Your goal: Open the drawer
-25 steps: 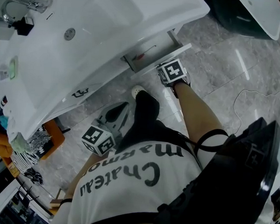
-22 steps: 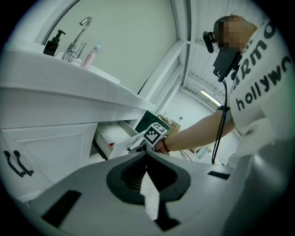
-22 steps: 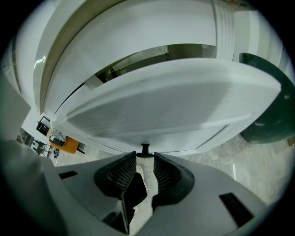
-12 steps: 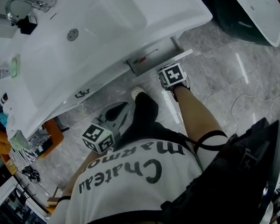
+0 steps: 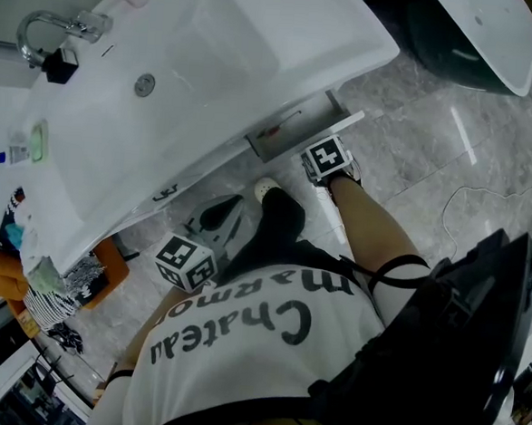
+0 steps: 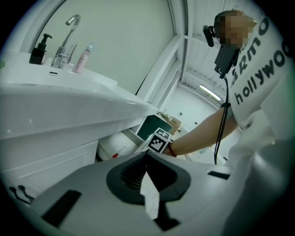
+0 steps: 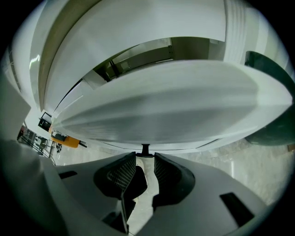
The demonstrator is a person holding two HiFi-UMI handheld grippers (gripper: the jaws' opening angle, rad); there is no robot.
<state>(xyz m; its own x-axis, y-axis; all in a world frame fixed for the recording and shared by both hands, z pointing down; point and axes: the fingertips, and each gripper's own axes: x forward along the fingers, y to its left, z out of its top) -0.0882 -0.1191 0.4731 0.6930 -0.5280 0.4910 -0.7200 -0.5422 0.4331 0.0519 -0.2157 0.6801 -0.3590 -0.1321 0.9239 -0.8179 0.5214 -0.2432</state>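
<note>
The white drawer (image 5: 290, 127) under the sink stands partly pulled out, with a small red item inside. My right gripper (image 5: 323, 149) hangs just below the drawer's front panel (image 5: 338, 119) and points steeply down. In the right gripper view the front panel (image 7: 156, 106) fills the frame, and the jaws of my right gripper (image 7: 145, 156) close on the small dark handle (image 7: 145, 150). My left gripper (image 5: 213, 220) hovers low in front of the cabinet, away from the drawer. Seen in the left gripper view, my left gripper (image 6: 147, 155) has its tips together and holds nothing.
The white sink basin (image 5: 165, 91) overhangs the drawer, with a faucet (image 5: 43, 28) and a black dispenser (image 5: 60, 64) at its back. An orange stool with clothes (image 5: 108, 264) stands at the left. A cable (image 5: 485, 191) lies on the marble floor. A dark bin (image 5: 460, 39) is at top right.
The head view has shifted a little. My left gripper has drifted slightly, while the right gripper keeps its place at the drawer front. The drawer stands as far out as before.
</note>
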